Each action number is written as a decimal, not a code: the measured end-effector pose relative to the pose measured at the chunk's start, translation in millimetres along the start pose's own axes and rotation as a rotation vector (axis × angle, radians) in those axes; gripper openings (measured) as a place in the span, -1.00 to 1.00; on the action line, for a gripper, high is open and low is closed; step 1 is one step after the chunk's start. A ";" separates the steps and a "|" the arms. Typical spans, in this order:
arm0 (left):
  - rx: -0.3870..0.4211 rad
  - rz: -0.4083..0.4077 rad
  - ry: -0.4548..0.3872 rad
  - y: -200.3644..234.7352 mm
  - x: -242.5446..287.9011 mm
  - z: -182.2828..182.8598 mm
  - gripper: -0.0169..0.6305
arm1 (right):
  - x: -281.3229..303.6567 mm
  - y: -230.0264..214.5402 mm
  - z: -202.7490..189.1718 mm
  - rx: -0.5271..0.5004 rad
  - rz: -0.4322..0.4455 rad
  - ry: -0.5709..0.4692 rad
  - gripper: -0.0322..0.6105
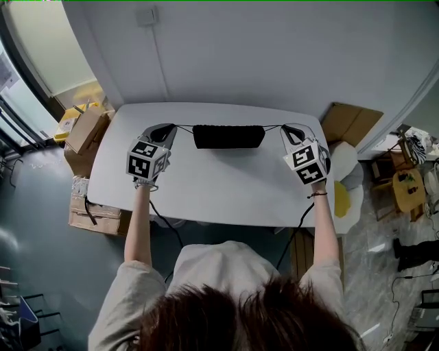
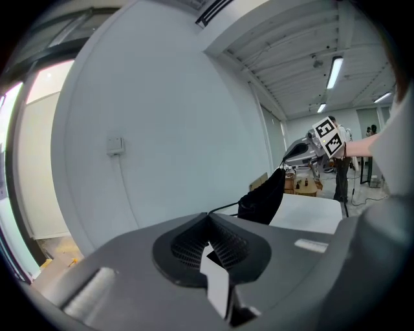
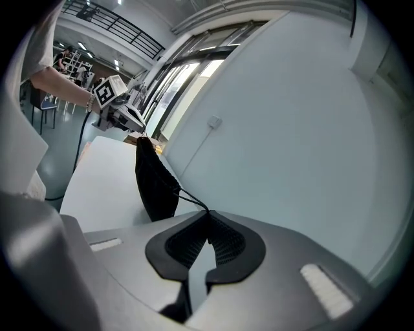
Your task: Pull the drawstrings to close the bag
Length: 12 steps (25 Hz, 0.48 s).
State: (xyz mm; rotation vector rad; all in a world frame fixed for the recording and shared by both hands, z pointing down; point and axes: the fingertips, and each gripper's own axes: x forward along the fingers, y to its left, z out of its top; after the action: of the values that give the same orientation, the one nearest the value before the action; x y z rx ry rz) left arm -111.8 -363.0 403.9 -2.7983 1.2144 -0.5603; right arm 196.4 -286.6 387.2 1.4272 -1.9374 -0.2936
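A black drawstring bag hangs stretched between my two grippers over the far part of the white table. Its mouth is gathered along the top. A thin black drawstring runs taut from the bag's left end into my left gripper, which is shut on it. A second drawstring leads from the right end to my right gripper, also shut on it. In the left gripper view the string enters the closed jaws with the bag beyond. The right gripper view shows the same, with string and bag.
A pale wall with a switch plate rises right behind the table. Cardboard boxes stand on the floor at the left, and more cardboard and a yellow item at the right. Cables hang under the table's near edge.
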 end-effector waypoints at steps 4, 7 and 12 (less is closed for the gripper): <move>-0.012 0.018 -0.032 6.4 -0.2 13.3 -0.94 | -1.0 -11.2 12.8 0.006 -0.038 -0.028 -0.83; -0.028 0.033 -0.058 11.4 -1.5 22.6 -0.94 | -2.5 -18.7 22.5 0.014 -0.067 -0.053 -0.83; -0.050 0.063 -0.104 20.7 -3.1 42.0 -0.94 | -6.1 -34.1 39.4 0.046 -0.120 -0.101 -0.83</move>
State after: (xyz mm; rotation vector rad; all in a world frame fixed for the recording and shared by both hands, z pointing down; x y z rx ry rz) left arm -113.9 -379.5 360.0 -2.7783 1.3085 -0.3805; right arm 197.1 -302.2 337.1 1.5897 -1.9530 -0.3852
